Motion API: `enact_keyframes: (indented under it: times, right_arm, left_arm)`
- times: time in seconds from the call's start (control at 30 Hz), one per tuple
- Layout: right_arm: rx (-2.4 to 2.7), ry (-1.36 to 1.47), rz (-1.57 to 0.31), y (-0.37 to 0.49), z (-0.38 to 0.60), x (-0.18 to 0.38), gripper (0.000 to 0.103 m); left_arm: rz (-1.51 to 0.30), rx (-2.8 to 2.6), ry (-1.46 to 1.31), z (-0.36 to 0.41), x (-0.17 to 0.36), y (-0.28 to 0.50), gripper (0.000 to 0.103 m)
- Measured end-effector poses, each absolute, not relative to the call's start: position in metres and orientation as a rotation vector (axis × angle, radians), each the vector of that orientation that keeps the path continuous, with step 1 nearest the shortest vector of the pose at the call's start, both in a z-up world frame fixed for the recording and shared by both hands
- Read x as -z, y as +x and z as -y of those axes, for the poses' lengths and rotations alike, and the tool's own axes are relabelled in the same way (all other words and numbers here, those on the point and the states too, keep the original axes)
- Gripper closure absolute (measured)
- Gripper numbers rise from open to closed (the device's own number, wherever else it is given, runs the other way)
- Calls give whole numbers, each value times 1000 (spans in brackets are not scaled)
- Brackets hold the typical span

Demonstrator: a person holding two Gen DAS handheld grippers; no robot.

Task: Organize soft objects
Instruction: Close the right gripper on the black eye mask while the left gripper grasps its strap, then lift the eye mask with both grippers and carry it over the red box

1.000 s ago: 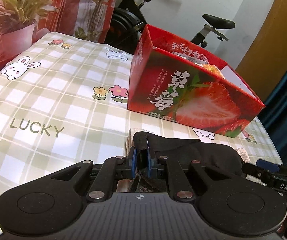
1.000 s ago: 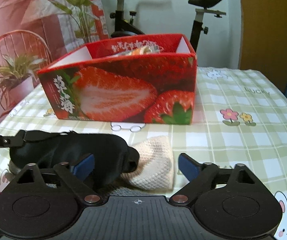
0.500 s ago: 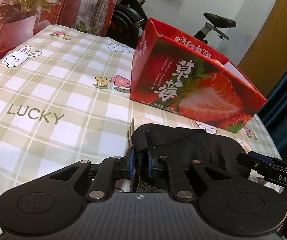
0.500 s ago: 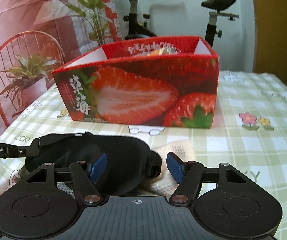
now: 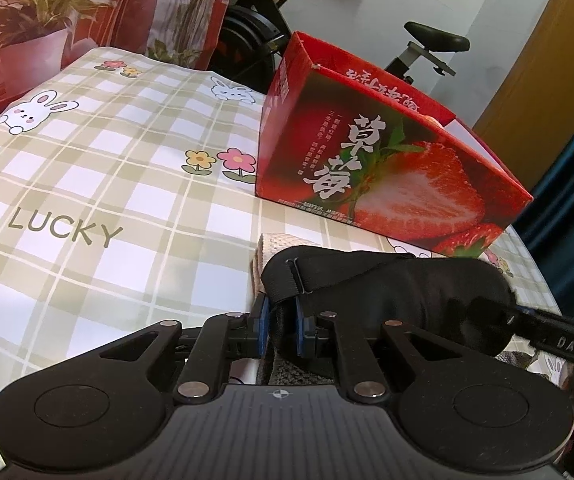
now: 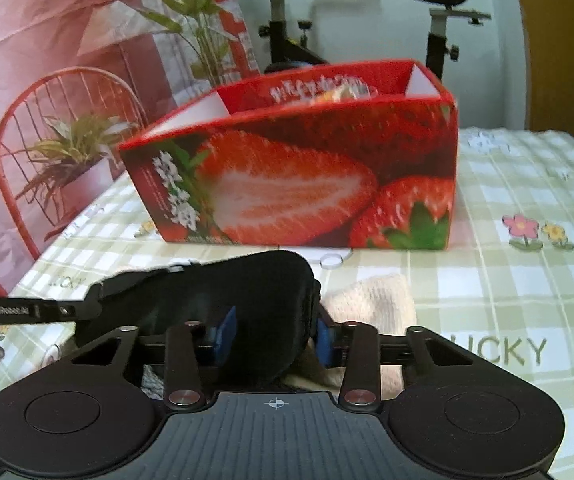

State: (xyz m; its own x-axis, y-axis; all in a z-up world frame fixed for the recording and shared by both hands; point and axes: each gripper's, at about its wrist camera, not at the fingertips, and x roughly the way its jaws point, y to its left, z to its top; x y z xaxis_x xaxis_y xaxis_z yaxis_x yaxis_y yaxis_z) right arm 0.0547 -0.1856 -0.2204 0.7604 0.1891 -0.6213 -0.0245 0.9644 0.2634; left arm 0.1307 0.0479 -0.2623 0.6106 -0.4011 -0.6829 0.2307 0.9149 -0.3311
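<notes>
A black padded eye mask (image 5: 399, 292) is held between both grippers, just above the checked tablecloth. My left gripper (image 5: 281, 322) is shut on its strap end. My right gripper (image 6: 273, 338) is closed on the other end of the mask (image 6: 247, 292). A cream knitted cloth (image 6: 371, 304) lies on the table under and behind the mask; it also shows in the left wrist view (image 5: 265, 246). The red strawberry box (image 5: 387, 168) stands open just beyond, with some items inside (image 6: 327, 94).
The table carries a green and white checked cloth (image 5: 87, 184). An exercise bike (image 6: 287, 20) stands behind the table, potted plants (image 5: 27, 28) and a red wire chair (image 6: 67, 120) to the left. A grey textured item (image 5: 299, 374) lies under the mask.
My right gripper has closed from wide open onto the eye mask. Both grippers have lifted the mask slightly off the cream cloth.
</notes>
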Motion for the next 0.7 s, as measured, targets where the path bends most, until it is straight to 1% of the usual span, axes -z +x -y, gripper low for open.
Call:
enact_keyframes:
  times: [0.2,0.37,0.7]
  right_arm:
    - [-108,252,-620,52,192,200,79]
    - [-126,286,-609,49,198,197,91]
    - [-123,272,-614,46,193,200,93]
  left_arm:
    - [-839,372,-221,-50,262,132,90]
    - [-832,386,-210,-47,260,131,90]
    - [-815,408,-207,-47,257,129,90]
